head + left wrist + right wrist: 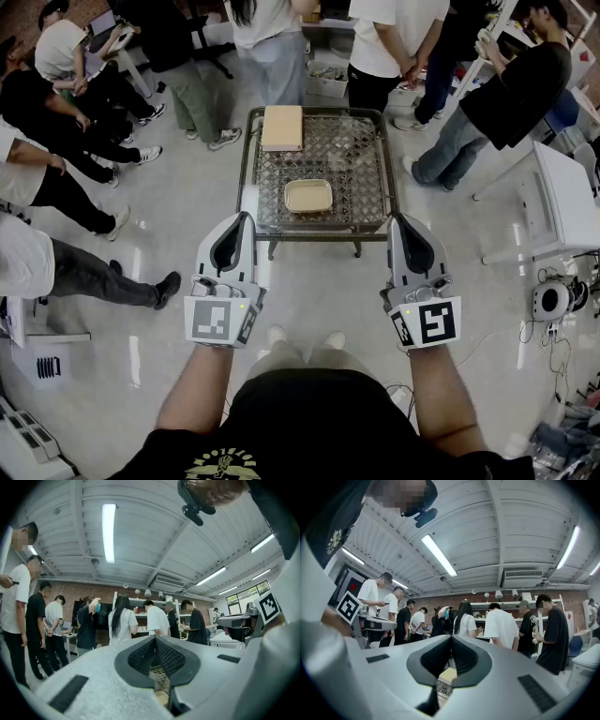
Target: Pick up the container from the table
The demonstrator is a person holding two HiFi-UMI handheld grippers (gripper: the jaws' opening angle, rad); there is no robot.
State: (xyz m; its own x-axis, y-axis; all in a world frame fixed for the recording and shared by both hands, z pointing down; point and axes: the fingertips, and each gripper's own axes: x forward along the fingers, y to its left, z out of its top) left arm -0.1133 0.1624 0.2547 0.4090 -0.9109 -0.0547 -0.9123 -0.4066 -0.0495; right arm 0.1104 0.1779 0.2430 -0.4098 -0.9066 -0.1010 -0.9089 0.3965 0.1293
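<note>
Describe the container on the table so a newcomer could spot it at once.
Find the lattice-topped table in the middle of the floor. The container sits toward its near edge, about centred. It is a shallow, open, cream tray with rounded corners, unlike the flat tan box at the far left corner.
</note>
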